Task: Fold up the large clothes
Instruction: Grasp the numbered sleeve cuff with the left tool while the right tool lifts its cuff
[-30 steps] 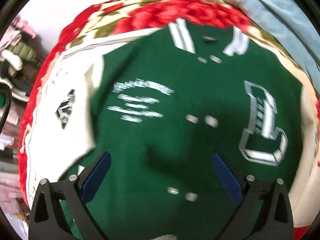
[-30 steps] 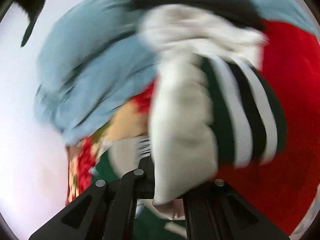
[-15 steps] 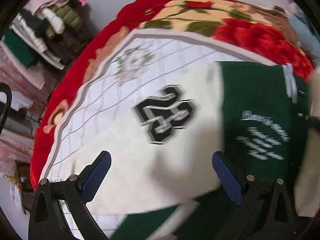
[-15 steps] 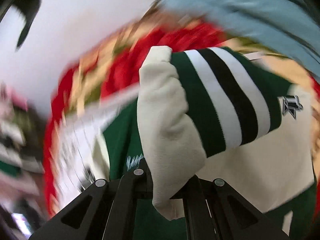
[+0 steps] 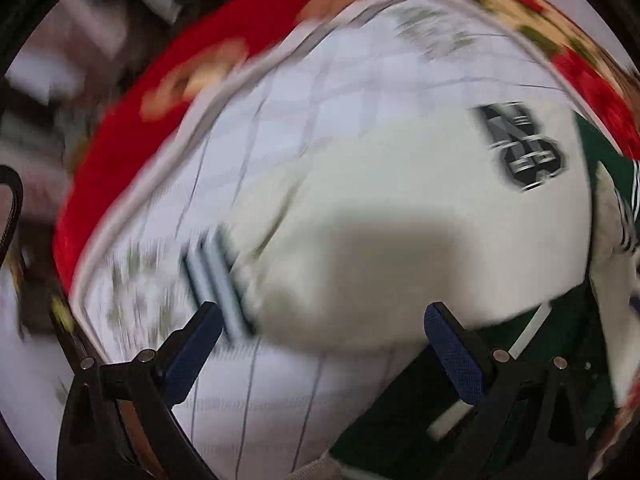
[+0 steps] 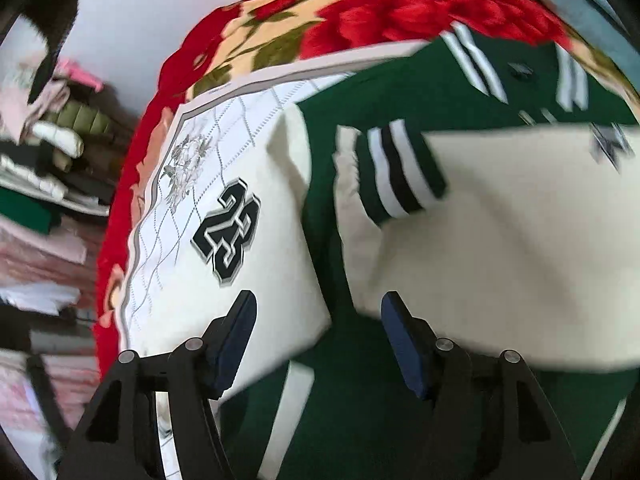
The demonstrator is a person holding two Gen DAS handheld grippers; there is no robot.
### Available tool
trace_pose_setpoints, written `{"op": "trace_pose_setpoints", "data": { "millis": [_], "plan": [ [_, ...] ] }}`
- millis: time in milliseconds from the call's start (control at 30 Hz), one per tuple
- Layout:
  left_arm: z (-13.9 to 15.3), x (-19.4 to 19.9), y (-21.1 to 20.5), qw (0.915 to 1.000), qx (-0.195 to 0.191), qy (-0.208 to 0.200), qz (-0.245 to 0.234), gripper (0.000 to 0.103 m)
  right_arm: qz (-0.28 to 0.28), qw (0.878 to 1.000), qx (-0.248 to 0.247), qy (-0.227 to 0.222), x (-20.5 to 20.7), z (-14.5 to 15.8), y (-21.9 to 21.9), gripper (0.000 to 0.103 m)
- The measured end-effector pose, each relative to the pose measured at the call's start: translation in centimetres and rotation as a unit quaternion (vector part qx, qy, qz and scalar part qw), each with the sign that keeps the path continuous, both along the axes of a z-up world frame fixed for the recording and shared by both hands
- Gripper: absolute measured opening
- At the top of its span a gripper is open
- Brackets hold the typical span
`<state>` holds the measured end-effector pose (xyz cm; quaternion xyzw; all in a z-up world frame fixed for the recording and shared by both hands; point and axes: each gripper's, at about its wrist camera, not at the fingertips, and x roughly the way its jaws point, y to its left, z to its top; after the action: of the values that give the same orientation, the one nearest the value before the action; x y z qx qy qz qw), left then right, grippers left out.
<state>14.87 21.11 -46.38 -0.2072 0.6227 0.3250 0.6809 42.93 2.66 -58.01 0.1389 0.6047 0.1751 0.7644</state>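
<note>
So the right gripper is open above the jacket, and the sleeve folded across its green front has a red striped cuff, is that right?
Not quite: the cuff is green with white and black stripes, not red. The right wrist view shows it. The right gripper is indeed open above the jacket, its jaws having just opened with nothing between them.

One green varsity jacket (image 6: 400, 92) down there, two cream sleeves (image 6: 280, 248) on it, and one black number patch (image 6: 228, 232) on the left-hand sleeve. One white quilted sheet (image 6: 192, 160) underneath, one red floral blanket (image 6: 360, 16) below that. Two grippers in play, left gripper (image 5: 322, 354) and right gripper (image 6: 320, 344). The clothes heap (image 6: 48, 148) at the side is too jumbled to count.
</note>
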Motion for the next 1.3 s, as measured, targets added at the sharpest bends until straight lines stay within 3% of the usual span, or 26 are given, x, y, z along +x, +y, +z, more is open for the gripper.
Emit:
{"op": "trace_pose_setpoints", "data": {
  "millis": [133, 200, 267, 300, 367, 500, 533, 667, 833, 933, 1000, 1133, 1200, 1300],
  "plan": [
    [-3.0, -5.0, 3.4, 0.9895, -0.082, -0.013, 0.118, 0.102, -0.022, 0.999, -0.021, 0.032, -2.5, -0.4, -3.1, 0.067],
    [-5.6, -6.0, 4.8, 0.9731, -0.144, -0.034, 0.177, 0.101, -0.039, 0.998, -0.029, 0.051, -3.3, -1.4, -4.1, 0.067],
    [-7.8, -5.9, 5.7, 0.9574, -0.183, -0.057, 0.216, 0.100, -0.054, 0.996, -0.027, 0.069, -2.7, -2.4, -3.8, 0.067],
    [-8.4, -5.6, 5.9, 0.9544, -0.186, -0.064, 0.224, 0.095, -0.063, 0.995, -0.024, 0.075, -2.6, -2.8, -4.0, 0.067],
    [-9.3, -4.3, 6.6, 0.9544, -0.164, -0.076, 0.238, 0.085, -0.080, 0.994, -0.021, 0.077, -2.1, -3.3, -4.0, 0.067],
    [-8.3, -1.8, 8.4, 0.9642, -0.083, -0.100, 0.231, 0.023, -0.110, 0.992, -0.013, 0.066, -0.3, -3.4, -3.6, 0.067],
    [-7.8, -1.2, 9.1, 0.9659, -0.066, -0.108, 0.226, 0.014, -0.118, 0.991, -0.010, 0.065, 0.1, -3.3, -3.6, 0.067],
    [-5.4, 2.1, 12.9, 0.9719, 0.000, -0.138, 0.190, 0.012, -0.173, 0.983, 0.012, 0.059, 2.7, -3.5, -3.6, 0.067],
    [-1.6, 7.0, 16.2, 0.9739, 0.049, -0.170, 0.142, 0.012, -0.227, 0.971, 0.064, 0.036, 6.6, -4.7, -1.2, 0.064],
    [0.4, 8.9, 16.4, 0.9756, 0.071, -0.178, 0.106, 0.012, -0.173, 0.983, 0.061, 0.004, 8.3, -3.6, 3.4, 0.064],
    [1.4, 8.8, 16.6, 0.9765, 0.080, -0.179, 0.089, 0.012, -0.088, 0.994, 0.062, -0.004, 8.3, -2.7, 7.8, 0.063],
    [1.7, 8.6, 16.0, 0.9796, 0.084, -0.168, 0.071, 0.012, 0.039, 0.995, 0.095, 0.011, 6.6, -1.7, 12.5, 0.063],
    [1.6, 8.5, 15.9, 0.9810, 0.082, -0.162, 0.068, 0.012, 0.041, 0.993, 0.114, 0.011, 5.8, -0.7, 11.9, 0.063],
    [1.6, 8.1, 15.0, 0.9816, 0.083, -0.159, 0.066, 0.012, -0.031, 0.992, 0.125, -0.009, 5.3, 0.5, 7.6, 0.063]
  ]
}}
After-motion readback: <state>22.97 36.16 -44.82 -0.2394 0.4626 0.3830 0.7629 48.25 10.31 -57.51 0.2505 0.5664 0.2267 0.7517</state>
